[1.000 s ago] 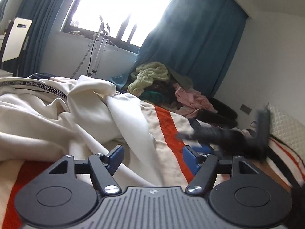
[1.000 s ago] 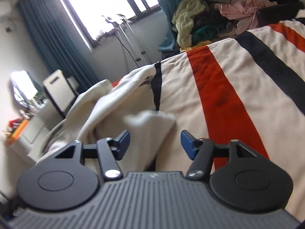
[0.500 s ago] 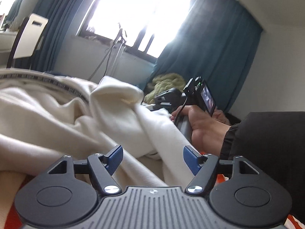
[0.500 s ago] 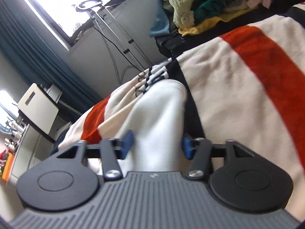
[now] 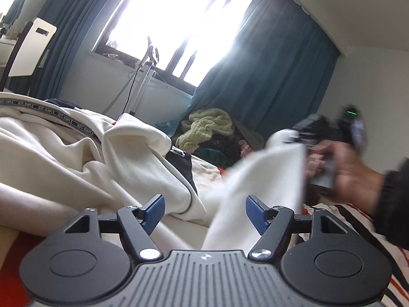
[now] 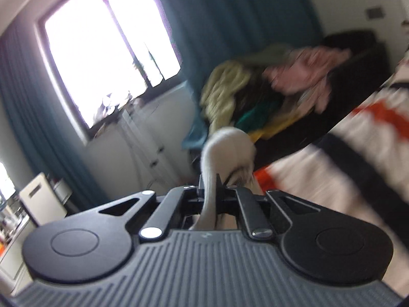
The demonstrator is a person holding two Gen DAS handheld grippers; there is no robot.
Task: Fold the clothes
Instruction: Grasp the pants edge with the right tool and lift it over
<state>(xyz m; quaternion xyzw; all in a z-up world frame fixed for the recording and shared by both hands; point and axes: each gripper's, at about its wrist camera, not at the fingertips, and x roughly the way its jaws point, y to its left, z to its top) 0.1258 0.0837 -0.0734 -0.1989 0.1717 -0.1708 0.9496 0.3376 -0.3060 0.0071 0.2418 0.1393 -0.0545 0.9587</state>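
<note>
Holding: a strip of the cream garment [image 6: 225,151] is pinched between the closed fingers of the right gripper [image 6: 210,192]; the cloth rises past the tips and droops over them.
Purpose of hold: judged to be a grip on a sleeve or edge, so that this part can be drawn across and laid over the rest for a fold.
Right gripper pose: seen from the left wrist view, it is carried in a person's hand [image 5: 350,171] above the bed at the right, with a dark sleeve [image 5: 393,204] behind it; heavy blur suggests quick travel.
Lifted cloth: a white band [image 5: 258,194] runs from the right gripper down toward the left gripper and passes between its fingers without being clamped.
Left gripper [image 5: 204,212]: jaws stand wide apart, nothing held; it is kept low and level over the bedding, pointed at the garment's heap.
Purpose of left pose: judged to be readiness to take or pin a second point of the cloth.
Garment body [image 5: 76,158]: lies bunched and rumpled on the striped bedspread [image 6: 378,138] at the left, a lettered black trim band [image 5: 64,120] showing; no neat fold can be seen.
Clothes pile [image 5: 207,128]: heaped beyond the bed near the teal curtain [image 5: 268,81].
Stage: the fold is underway at most, as far as can be judged.
</note>
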